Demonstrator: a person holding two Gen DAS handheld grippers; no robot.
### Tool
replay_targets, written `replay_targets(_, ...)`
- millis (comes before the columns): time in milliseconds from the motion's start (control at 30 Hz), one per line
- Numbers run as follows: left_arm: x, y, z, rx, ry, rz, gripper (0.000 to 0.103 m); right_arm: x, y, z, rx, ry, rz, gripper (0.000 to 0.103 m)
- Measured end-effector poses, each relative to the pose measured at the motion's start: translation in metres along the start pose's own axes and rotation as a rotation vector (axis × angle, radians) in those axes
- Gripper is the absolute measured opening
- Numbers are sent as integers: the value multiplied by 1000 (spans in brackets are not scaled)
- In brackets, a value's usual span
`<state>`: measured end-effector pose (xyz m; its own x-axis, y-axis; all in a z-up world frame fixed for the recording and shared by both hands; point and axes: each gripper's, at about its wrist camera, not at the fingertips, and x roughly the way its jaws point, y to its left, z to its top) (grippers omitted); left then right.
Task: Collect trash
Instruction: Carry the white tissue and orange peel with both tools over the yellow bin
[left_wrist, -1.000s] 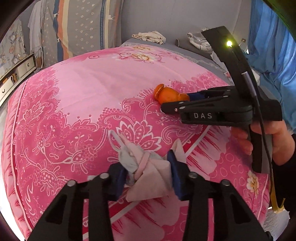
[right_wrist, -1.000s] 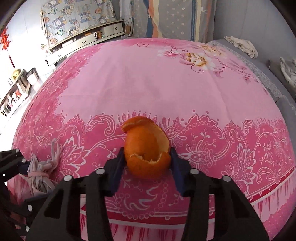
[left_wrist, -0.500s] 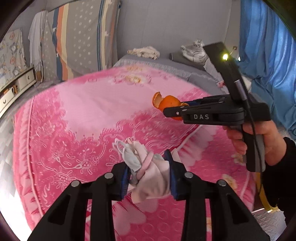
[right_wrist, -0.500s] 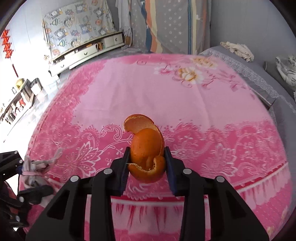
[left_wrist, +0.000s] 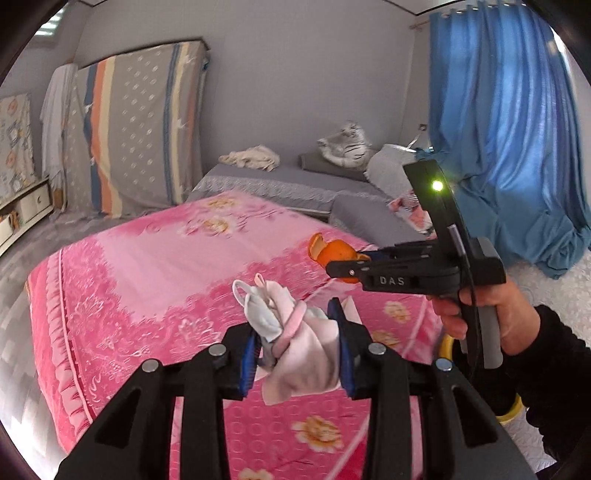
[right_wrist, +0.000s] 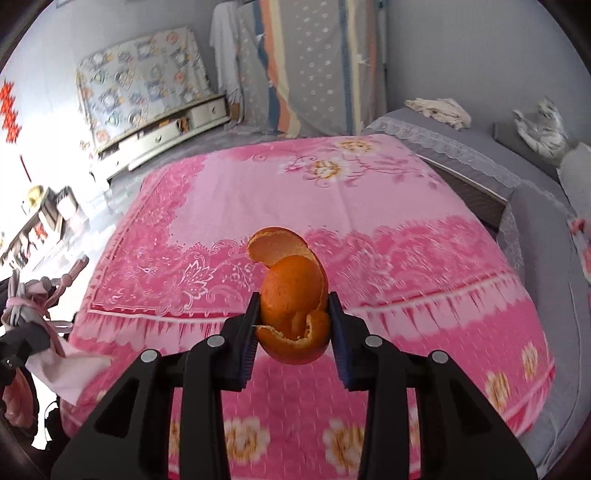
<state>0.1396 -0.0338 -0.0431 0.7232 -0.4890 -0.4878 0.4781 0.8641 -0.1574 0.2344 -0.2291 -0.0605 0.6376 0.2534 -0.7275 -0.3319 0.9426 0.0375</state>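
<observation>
Closest in, the left gripper (left_wrist: 297, 356) has its blue pads squeezed on a crumpled bundle of face masks and tissue (left_wrist: 295, 343), pale blue and pink with loose ear loops sticking up, and the bundle hangs clear of the bedspread (left_wrist: 155, 280) over its near edge. The jaws have just closed a touch tighter on the soft wad, which I take as taking up slack so nothing slips out. Beside it the right gripper (right_wrist: 293, 332) pinches a curled orange peel (right_wrist: 293, 317) by its sides, jaws narrow and likewise just drawn in on it, the peel's open cup facing up and a loose flap arching over the top. A bare hand (left_wrist: 480, 314) in a dark sleeve works that tool's handle. Both scraps are off the bed, each in its own gripper and well apart, so I judge the picking-up is done and the carrying to a bin comes next. I can't see any bin for certain; a yellow rim (left_wrist: 448, 345) shows below the hand, mostly hidden, and I cannot tell what it belongs to. Beyond, the pink flowered bedspread looks bare of other litter. Farther back lie a grey sofa bed (left_wrist: 280, 177) with a heap of cloth (left_wrist: 251, 157), a striped mattress (left_wrist: 140, 122) leaning on the wall, and blue curtains (left_wrist: 509, 122).
</observation>
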Motion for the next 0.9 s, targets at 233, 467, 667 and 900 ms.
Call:
replay_targets(233, -11, -51, 4, 89, -29, -58, 33, -72, -42, -45, 140, -90, -70, 33)
replay_targets(467, -6, -97, 6, 164, -30, -134, 33, -140, -86, -96, 289, -179, -176, 33)
replay_targets(667, 5, -131, 6, 211, -9, -210, 33, -176, -102, -131, 382, -228, -219, 33)
replay_targets(900, 10, -164, 5, 250, -11, -277, 33, -211, -121, -168, 471, -279, -288, 33)
